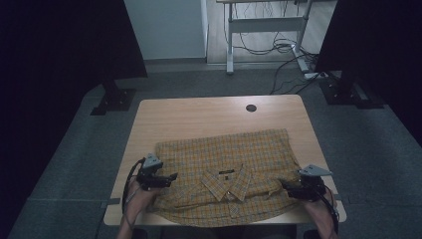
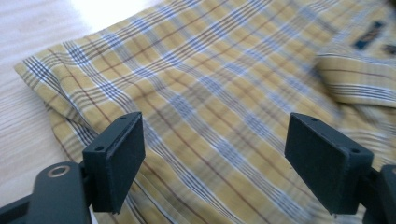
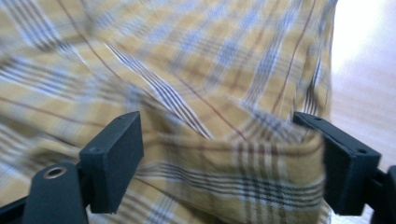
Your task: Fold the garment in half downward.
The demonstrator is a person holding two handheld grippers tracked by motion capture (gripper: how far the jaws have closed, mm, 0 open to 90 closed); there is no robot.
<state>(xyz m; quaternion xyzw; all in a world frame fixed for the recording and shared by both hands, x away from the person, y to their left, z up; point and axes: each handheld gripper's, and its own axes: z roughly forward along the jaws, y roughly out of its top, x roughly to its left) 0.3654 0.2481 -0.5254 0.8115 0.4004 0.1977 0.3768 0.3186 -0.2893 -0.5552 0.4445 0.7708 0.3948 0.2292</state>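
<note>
A yellow plaid shirt lies spread on the wooden table, its collar toward the near edge. My left gripper hovers at the shirt's near left edge, jaws pointing right. In the left gripper view this gripper stands open over the plaid cloth, with bare wood at left. My right gripper is at the shirt's near right edge. In the right gripper view it is open, with a fold of the shirt lying between the jaws, not pinched.
A dark round cable hole sits near the table's far edge. Black stand bases rest on the floor at far left and far right. Behind are a desk frame and loose cables.
</note>
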